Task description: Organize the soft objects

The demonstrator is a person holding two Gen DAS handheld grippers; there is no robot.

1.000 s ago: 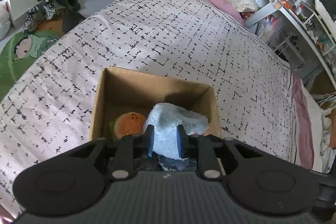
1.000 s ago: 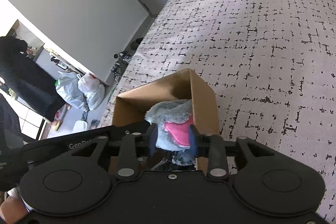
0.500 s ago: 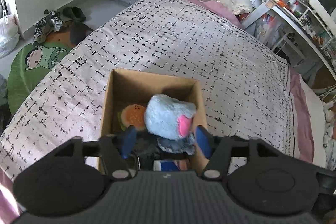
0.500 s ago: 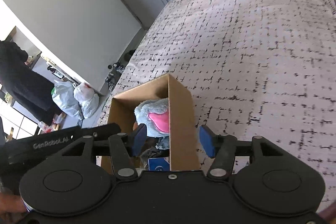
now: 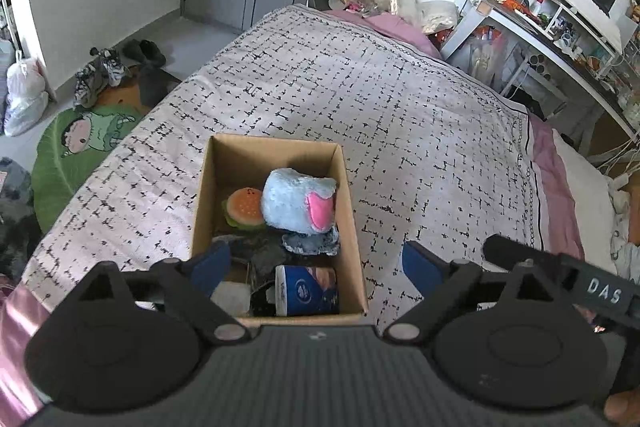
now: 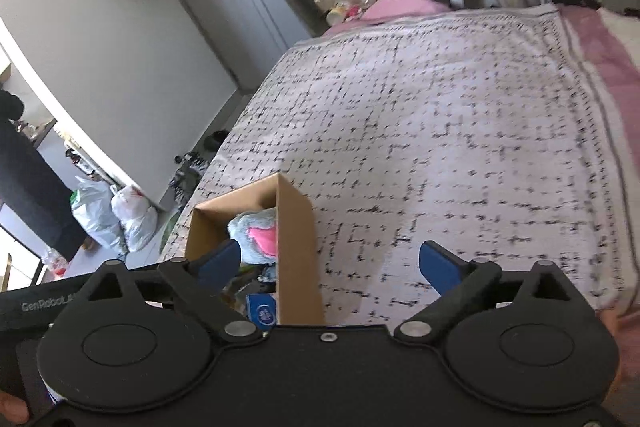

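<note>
The cardboard box is plain tan-brown, and inside it a pale blue plush toy shows a bright pink patch, with an orange-bunned, green-edged burger plush to its left and a blue-and-white packet at the near end. The bed cover under the box is off-white with a broken grid of short black dashes and a thin dark border line, over a pink sheet on the right. On the floor at the far left lies a green leaf-shaped mat with a cartoon figure, and both grippers are black with blue pads.
</note>
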